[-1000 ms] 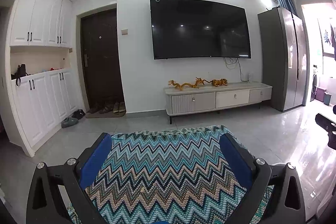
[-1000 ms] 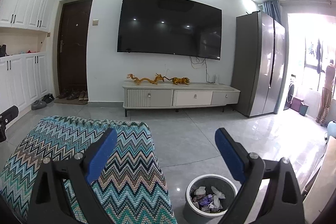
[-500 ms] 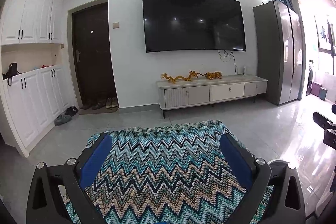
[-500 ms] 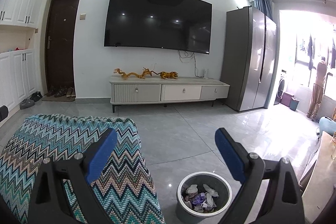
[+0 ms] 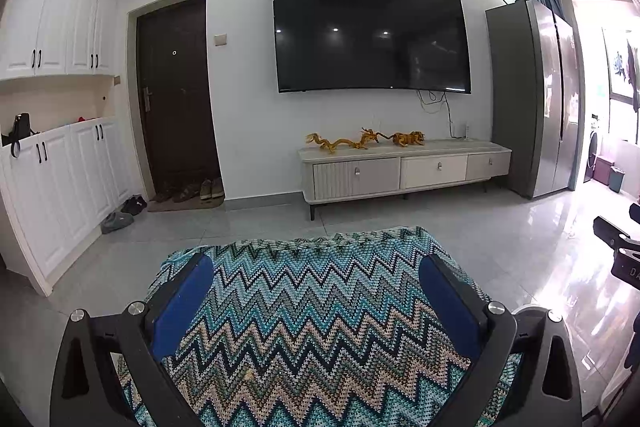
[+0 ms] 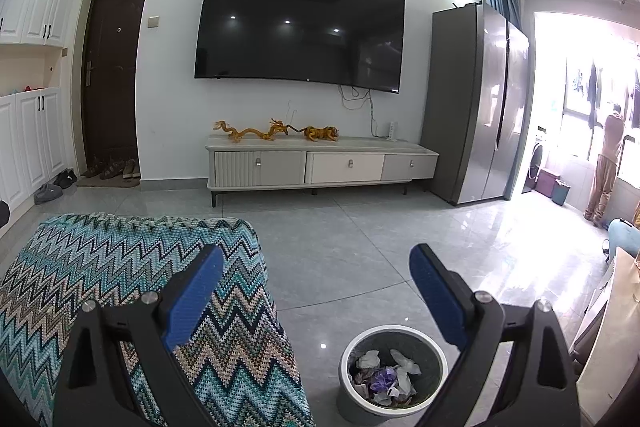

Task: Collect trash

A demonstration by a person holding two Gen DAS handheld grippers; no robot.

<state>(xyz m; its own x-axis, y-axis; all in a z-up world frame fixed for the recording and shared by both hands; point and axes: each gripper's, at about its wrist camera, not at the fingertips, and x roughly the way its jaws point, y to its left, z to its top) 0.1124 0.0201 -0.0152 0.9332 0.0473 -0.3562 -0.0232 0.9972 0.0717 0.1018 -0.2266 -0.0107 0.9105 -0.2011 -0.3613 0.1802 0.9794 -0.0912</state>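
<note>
A grey round trash bin stands on the floor at the bottom of the right wrist view, holding crumpled white, purple and brown trash. My right gripper is open and empty, raised above the bin and the right edge of a zigzag-patterned blanket. My left gripper is open and empty above the same blanket. The bin's pale rim peeks behind the left gripper's right finger. No loose trash shows on the blanket.
A wall TV hangs above a low cabinet with golden figurines. A grey fridge stands right, a dark door and white cupboards left. Shoes lie by the door. A person stands far right.
Both grippers have tilted downward and pulled back a little; the room has shifted up in both views. The bin shows more fully in the right wrist view. Both grippers stay open.
</note>
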